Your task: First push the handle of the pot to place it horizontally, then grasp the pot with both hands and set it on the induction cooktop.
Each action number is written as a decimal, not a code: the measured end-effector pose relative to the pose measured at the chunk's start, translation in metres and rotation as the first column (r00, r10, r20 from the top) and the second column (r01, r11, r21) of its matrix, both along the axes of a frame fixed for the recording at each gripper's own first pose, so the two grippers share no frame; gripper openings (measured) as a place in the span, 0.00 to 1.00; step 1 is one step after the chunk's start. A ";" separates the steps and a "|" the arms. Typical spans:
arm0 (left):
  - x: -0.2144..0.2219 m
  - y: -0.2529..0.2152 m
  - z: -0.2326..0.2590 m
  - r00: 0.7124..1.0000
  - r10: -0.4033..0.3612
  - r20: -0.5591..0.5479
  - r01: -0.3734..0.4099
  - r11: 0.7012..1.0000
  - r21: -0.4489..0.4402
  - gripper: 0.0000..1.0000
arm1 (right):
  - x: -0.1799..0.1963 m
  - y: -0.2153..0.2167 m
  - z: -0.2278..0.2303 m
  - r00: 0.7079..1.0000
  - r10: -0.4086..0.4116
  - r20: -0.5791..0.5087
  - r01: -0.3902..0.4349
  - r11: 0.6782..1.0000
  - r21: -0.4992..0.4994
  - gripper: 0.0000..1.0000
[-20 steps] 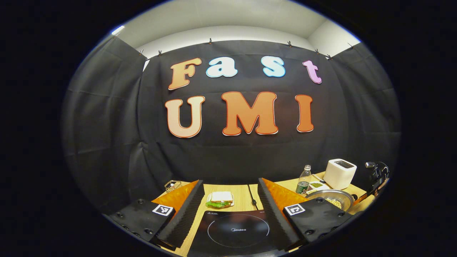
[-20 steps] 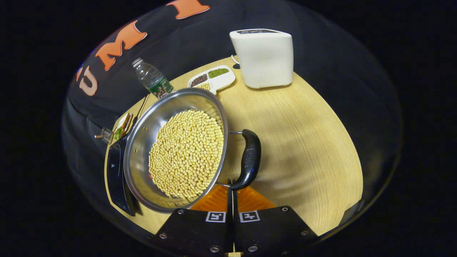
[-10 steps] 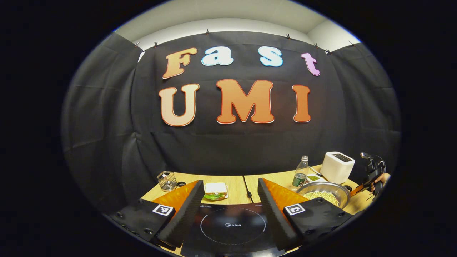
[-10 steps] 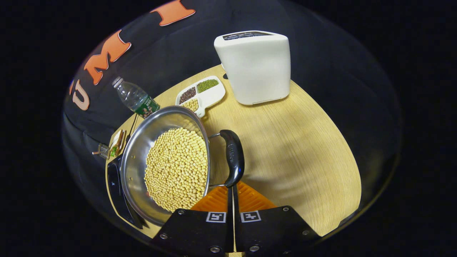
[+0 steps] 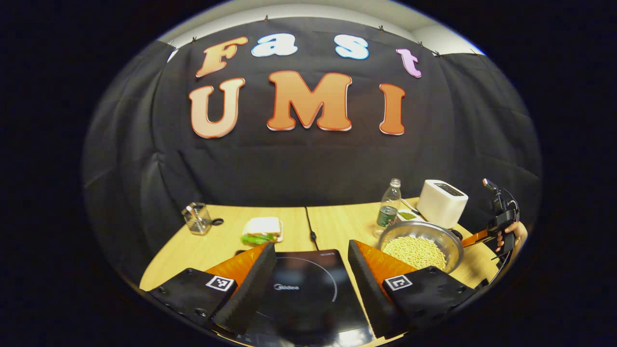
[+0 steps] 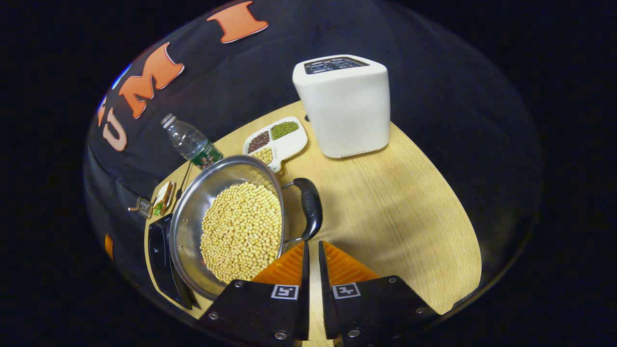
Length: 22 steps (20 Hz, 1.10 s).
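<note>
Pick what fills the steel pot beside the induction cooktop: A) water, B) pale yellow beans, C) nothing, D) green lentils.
B: in the right gripper view the pot holds a heap of pale yellow beans, and the left gripper view shows the same.

Each gripper, the left gripper (image 5: 311, 248) and the right gripper (image 6: 311, 246), has two wedge-shaped fingers with ribbed inner faces. Black plates behind them carry round screws and small square black-and-white markers.
</note>
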<state>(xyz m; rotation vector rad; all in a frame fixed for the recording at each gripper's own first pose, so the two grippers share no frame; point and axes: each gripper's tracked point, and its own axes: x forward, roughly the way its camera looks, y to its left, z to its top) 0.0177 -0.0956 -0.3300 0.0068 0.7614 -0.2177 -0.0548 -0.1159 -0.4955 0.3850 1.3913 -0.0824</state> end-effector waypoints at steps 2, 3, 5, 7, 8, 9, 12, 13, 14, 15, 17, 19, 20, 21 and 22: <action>-0.008 -0.030 -0.029 0.994 -0.040 -0.102 0.036 0.999 -0.038 0.98 | 0.011 -0.004 0.013 0.998 -0.023 0.053 0.023 1.000 -0.004 0.17; -0.011 -0.044 -0.040 0.988 -0.059 -0.143 0.051 0.997 -0.054 0.98 | 0.016 -0.003 0.019 0.997 -0.031 0.072 0.030 0.999 0.014 0.19; -0.012 -0.070 -0.062 0.970 -0.086 -0.228 0.073 0.995 -0.065 0.98 | 0.024 0.001 0.026 0.995 -0.021 0.097 0.018 1.000 0.023 0.27; -0.010 -0.090 -0.089 0.948 -0.100 -0.301 0.085 0.995 -0.061 0.97 | 0.027 -0.004 0.029 0.994 0.017 0.105 -0.016 1.000 -0.008 0.36; -0.009 -0.102 -0.101 0.937 -0.118 -0.329 0.108 0.993 -0.049 0.98 | 0.031 -0.001 0.026 0.994 0.034 0.107 -0.033 0.999 -0.018 0.46; -0.008 -0.109 -0.114 0.925 -0.129 -0.358 0.128 0.991 -0.028 0.98 | 0.033 0.005 0.023 0.993 0.051 0.103 -0.048 0.998 -0.026 0.59; -0.007 -0.127 -0.151 0.893 -0.119 -0.435 0.133 0.991 0.002 0.98 | 0.036 0.016 0.011 0.992 0.097 0.082 -0.094 0.994 -0.050 0.75; -0.003 -0.129 -0.161 0.887 -0.112 -0.448 0.130 0.991 0.009 0.98 | 0.037 0.012 0.010 0.991 0.109 0.073 -0.103 0.992 -0.073 0.77; -0.003 -0.133 -0.171 0.876 -0.113 -0.468 0.131 0.991 0.006 0.96 | 0.038 0.008 0.004 0.991 0.117 0.072 -0.110 0.989 -0.094 0.81; -0.005 -0.136 -0.181 0.858 -0.113 -0.501 0.131 0.991 0.002 0.97 | 0.041 0.005 0.001 0.991 0.119 0.068 -0.112 0.988 -0.106 0.82; -0.005 -0.138 -0.198 0.840 -0.098 -0.534 0.126 0.992 0.017 0.98 | 0.040 0.004 -0.005 0.992 0.117 0.049 -0.112 0.988 -0.109 0.82; -0.005 -0.148 -0.209 0.830 -0.110 -0.547 0.129 0.992 -0.004 0.94 | 0.040 0.004 -0.018 0.990 0.135 0.030 -0.130 0.984 -0.121 0.82; -0.005 -0.149 -0.215 0.830 -0.109 -0.548 0.129 0.992 -0.001 0.94 | 0.036 0.000 -0.026 0.989 0.147 0.007 -0.145 0.978 -0.147 0.82; -0.002 -0.147 -0.221 0.834 -0.090 -0.544 0.117 0.993 0.015 0.94 | 0.043 -0.002 -0.037 0.989 0.145 0.003 -0.142 0.973 -0.180 0.82; 0.000 -0.146 -0.227 0.838 -0.075 -0.540 0.099 0.995 0.016 0.93 | 0.048 -0.002 -0.041 0.991 0.136 0.019 -0.130 0.975 -0.182 0.82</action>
